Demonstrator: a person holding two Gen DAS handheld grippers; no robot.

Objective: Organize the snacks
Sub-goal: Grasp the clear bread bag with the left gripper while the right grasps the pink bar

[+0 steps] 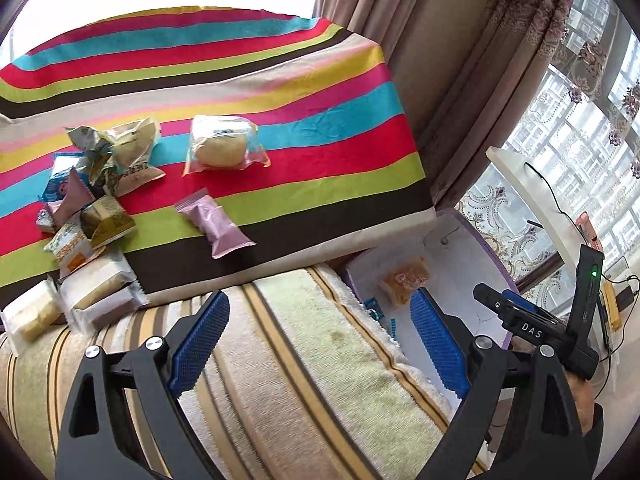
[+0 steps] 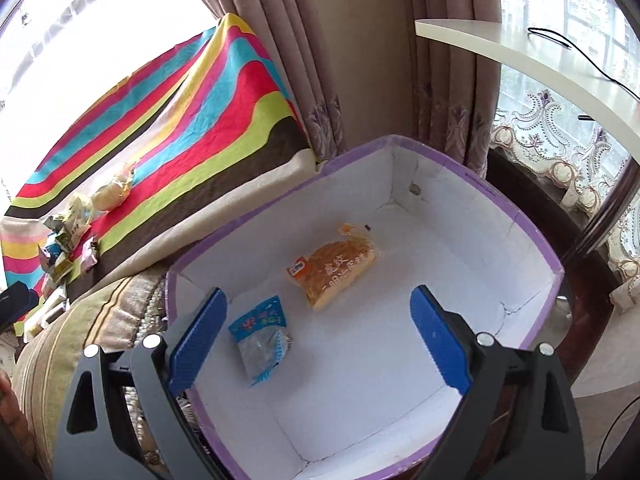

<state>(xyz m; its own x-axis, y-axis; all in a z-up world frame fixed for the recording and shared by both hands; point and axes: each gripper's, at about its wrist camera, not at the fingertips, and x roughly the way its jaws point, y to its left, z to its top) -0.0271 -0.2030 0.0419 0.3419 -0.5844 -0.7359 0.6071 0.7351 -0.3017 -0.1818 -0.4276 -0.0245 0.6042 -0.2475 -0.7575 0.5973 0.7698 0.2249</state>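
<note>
Both grippers stand with jaws spread wide and nothing between them. The right gripper [image 2: 318, 334] hangs over the purple-rimmed box [image 2: 554, 276], looking down into its white interior, where two snacks already lie: a blue-and-clear packet [image 2: 262, 340] just ahead of and beside its left jaw, and an orange bread packet [image 2: 334, 268] farther ahead, roughly centred between the jaws. The left gripper [image 1: 320, 340] faces the striped cloth [image 1: 320, 136], where the unsorted snacks remain. Nearest to it, ahead and slightly toward its left jaw, lies the pink wrapper [image 1: 214, 222]; its long axis runs diagonally, from far-left to near-right as seen along the fingers, so it crosses the closing line of the jaws at an angle. Beyond it, almost straight ahead, sits the round bun in a clear bag [image 1: 224, 148]. Farther out past the left jaw is the heap of small packets [image 1: 84, 192], with white-wrapped cakes [image 1: 96, 292] at the cloth's near edge. A striped cushion [image 1: 304, 380] lies directly under the jaws, between them and the cloth. Most of the sorting appears still to be done. The left gripper looks the nearer to the pink wrapper; the right one is over the box and well apart from the pile. A pick would likely call for reaching forward and turning the wrist so the jaws close across the wrapper's narrow width.
</note>
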